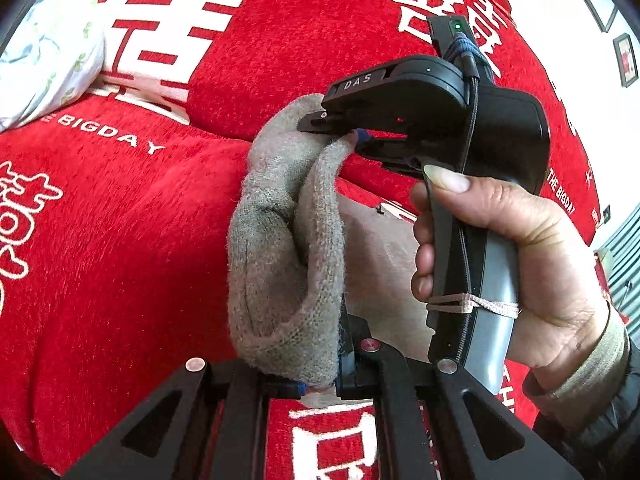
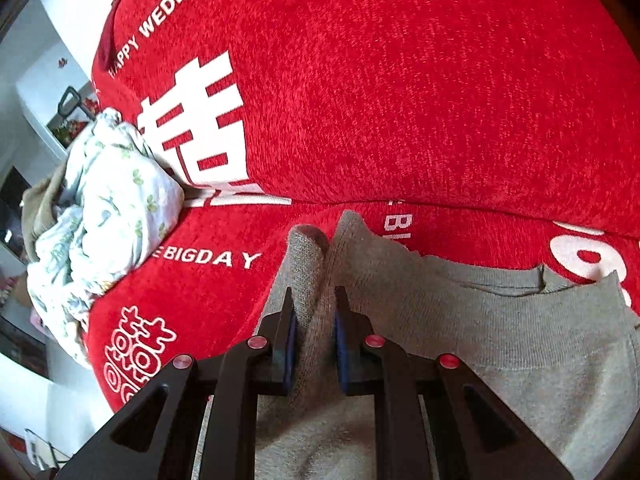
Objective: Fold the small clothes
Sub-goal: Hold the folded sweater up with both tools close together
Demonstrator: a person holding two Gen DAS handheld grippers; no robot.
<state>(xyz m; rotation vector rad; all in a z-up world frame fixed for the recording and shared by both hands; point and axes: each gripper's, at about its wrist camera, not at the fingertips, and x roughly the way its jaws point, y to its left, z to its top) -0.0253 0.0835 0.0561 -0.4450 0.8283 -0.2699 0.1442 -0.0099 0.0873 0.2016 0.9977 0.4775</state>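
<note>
Nowhere in either view is there a bin or basket; the only bearing surface is the red chenille cover with white lettering, on which everything rests.

A grey knitted garment lies spread on that cover, its ribbed neckline showing to the right of the right gripper's jaws. Its knit is fuzzy and soft, with a hem seam running across below the neckline. The right gripper has its jaws pressed onto a raised fold of this grey knit, which stands up between the blue pads and pokes out beyond the tips.

From the left wrist camera, the left gripper pinches the same grey knitted garment low down between its jaws. The cloth rises ahead of them in a doubled, rolled band to the right gripper, held by the right hand.

A crumpled white floral cloth lies far left of the right jaws.
</note>
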